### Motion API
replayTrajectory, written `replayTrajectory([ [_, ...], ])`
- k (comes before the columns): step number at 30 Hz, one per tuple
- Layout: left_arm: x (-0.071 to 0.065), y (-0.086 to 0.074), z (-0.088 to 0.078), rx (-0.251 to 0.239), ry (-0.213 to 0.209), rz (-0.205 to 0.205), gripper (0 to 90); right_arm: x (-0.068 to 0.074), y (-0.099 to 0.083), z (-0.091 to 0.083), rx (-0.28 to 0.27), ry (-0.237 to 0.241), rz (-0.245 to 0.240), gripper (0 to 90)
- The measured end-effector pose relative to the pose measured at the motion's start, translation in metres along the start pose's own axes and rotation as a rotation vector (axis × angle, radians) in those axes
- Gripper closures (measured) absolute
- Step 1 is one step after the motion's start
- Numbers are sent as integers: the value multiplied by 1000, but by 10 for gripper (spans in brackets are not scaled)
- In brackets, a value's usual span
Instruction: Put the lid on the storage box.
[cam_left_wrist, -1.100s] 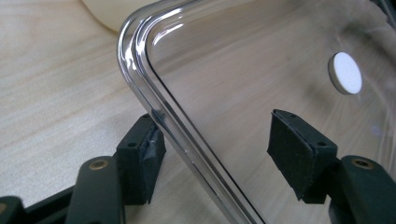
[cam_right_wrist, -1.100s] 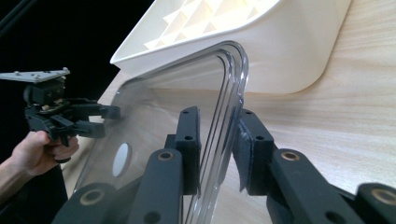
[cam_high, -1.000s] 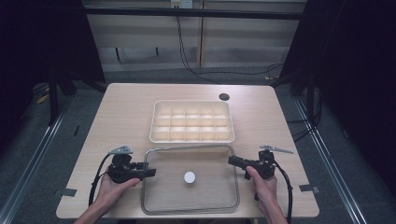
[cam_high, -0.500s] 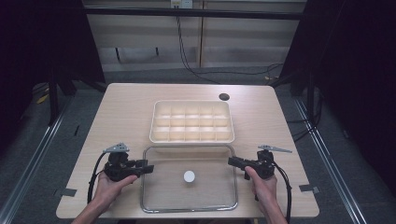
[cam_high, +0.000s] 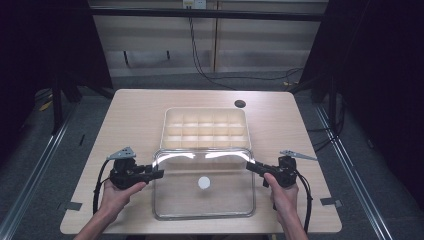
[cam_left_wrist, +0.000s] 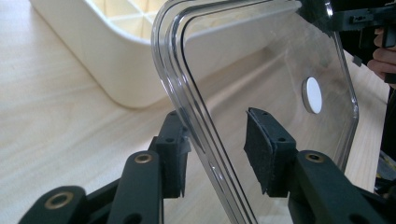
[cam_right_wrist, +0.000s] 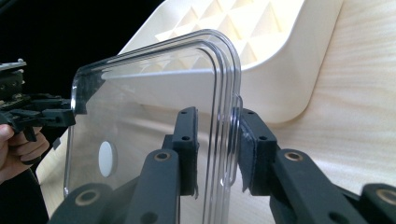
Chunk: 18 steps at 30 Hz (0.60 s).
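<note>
A clear plastic lid (cam_high: 204, 185) is held over the near part of the tabletop (cam_high: 130, 120), just in front of the cream compartment tray (cam_high: 205, 128). Its far edge is raised toward the tray and catches a bright glare, so that edge is hard to trace in the high view. A white round disc (cam_high: 203, 182) is seen at the lid's middle.

The left tongs (cam_high: 159, 173) are placed at the lid's left edge. In the left gripper view the lid's rim (cam_left_wrist: 196, 116) is seen between the two pads: one pad (cam_left_wrist: 175, 154) lies against the rim, while a gap is left before the other pad (cam_left_wrist: 261, 149). These tongs have just been closing, but the lid is not yet pinched on both sides.

The right tongs (cam_high: 250, 167) are set at the lid's right edge. In the right gripper view the rim (cam_right_wrist: 224, 121) is squeezed between both pads (cam_right_wrist: 187, 149), so the lid is pinched there.

The tray's compartments are partly hidden behind the lid in both gripper views, and what can be made out through the plastic is bent and blurred. The tray is cut off at the top of both views. The far hand (cam_left_wrist: 384, 56) is cut off at the picture edge in the left gripper view.
</note>
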<state>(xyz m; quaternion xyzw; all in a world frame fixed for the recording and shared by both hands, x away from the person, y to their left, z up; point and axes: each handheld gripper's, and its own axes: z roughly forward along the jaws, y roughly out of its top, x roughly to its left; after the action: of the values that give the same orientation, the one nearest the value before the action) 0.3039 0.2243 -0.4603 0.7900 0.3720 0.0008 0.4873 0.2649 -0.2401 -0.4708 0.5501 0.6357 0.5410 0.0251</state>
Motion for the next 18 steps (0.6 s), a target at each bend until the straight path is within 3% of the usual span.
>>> replayTrajectory([
  [18, -1, 10, -10, -38, -24, 13, 663, 9, 11, -9, -28, 4, -47, 725],
])
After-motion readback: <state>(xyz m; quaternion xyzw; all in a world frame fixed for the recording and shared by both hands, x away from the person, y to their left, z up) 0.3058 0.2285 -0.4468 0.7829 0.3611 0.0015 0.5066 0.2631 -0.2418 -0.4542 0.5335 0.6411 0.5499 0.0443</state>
